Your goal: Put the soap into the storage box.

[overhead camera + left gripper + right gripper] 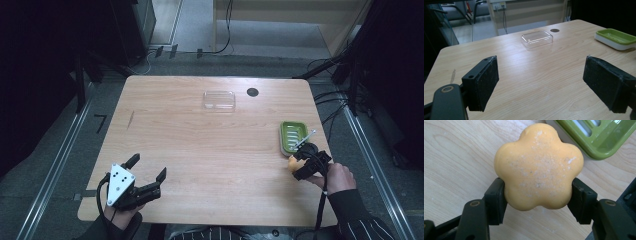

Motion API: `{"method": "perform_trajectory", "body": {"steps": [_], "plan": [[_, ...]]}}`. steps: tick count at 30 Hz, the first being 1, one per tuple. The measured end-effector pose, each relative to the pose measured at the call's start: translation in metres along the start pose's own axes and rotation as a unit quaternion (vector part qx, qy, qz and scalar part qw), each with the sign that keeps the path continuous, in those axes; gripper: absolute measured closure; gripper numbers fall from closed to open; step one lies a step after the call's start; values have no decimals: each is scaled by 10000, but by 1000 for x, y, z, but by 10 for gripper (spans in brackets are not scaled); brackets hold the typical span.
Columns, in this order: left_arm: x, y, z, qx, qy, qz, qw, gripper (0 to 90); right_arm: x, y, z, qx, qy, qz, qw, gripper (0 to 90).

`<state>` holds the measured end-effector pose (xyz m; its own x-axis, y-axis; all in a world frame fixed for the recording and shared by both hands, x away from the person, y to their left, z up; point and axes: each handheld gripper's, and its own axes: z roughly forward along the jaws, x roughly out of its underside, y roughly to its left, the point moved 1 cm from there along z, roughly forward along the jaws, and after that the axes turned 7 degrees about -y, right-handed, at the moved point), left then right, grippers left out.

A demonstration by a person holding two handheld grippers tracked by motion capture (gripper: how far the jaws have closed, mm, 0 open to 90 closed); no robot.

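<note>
Right gripper (537,195) clamps the flower-shaped orange soap (539,167) by its sides, just beside the green soap dish (599,137), likely so it can drop in flat. Left gripper (147,170) rests open, well apart from the dish.

My high view is dim: the table (210,145) is evenly lit from above, the surroundings fall to near black. Slight softness overall. In my left gripper view the near jaws blur and the clear lid (537,38) carries glare. In my right gripper view the soap (537,167) is sharp, with faint shadow beneath.
</note>
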<state>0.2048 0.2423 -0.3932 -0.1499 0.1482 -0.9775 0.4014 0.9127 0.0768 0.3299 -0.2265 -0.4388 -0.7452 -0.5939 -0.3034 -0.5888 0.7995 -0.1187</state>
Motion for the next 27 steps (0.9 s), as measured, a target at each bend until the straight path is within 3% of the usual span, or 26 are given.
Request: {"method": "perform_trajectory", "body": {"steps": [27], "plan": [[0, 0, 0, -4, 4, -1, 10000, 137, -24, -8, -14, 147, -238, 36, 9996, 398]]}}
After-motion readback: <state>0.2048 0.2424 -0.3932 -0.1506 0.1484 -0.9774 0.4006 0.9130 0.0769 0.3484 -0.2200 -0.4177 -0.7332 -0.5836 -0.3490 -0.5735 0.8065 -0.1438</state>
